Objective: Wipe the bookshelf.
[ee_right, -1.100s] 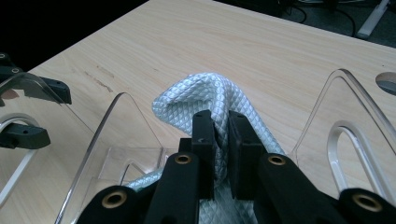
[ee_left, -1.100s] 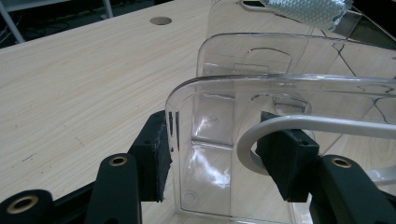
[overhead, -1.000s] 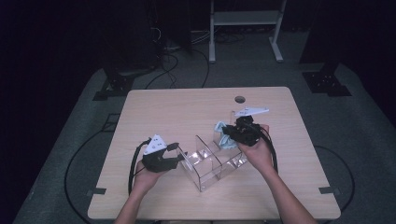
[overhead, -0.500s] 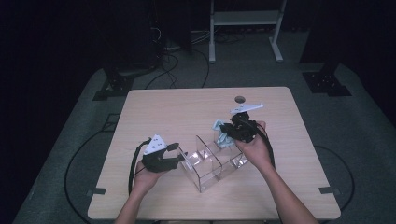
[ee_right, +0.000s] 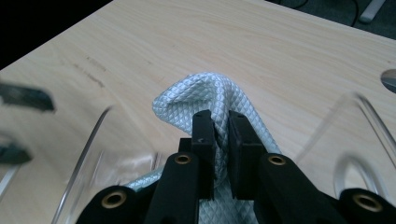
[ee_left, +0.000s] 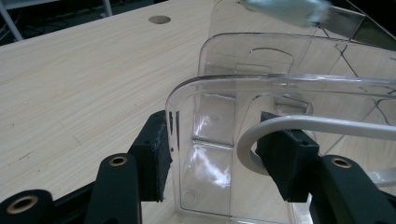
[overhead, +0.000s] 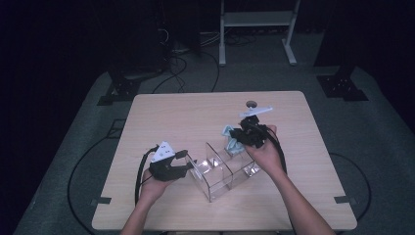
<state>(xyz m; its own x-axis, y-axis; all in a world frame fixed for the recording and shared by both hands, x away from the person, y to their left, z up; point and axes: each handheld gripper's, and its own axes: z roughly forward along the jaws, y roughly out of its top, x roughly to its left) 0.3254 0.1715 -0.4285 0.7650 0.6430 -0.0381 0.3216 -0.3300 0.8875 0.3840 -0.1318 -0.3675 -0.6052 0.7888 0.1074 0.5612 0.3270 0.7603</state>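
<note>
Nearest the person, the left gripper (ee_left: 215, 158) stood wide open, its jaws straddling the end wall of the clear plastic organizer (ee_left: 280, 93) on the wooden table (overhead: 186, 117). Farther back, the right gripper (ee_right: 221, 126) was clamped tight on a quilted white cloth (ee_right: 205, 93), held above the organizer's far compartment.

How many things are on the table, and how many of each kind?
Clear plastic box: 1
Light blue cloth: 1
Tools held in the hands, left tool and right tool: 2
Total: 4
</note>
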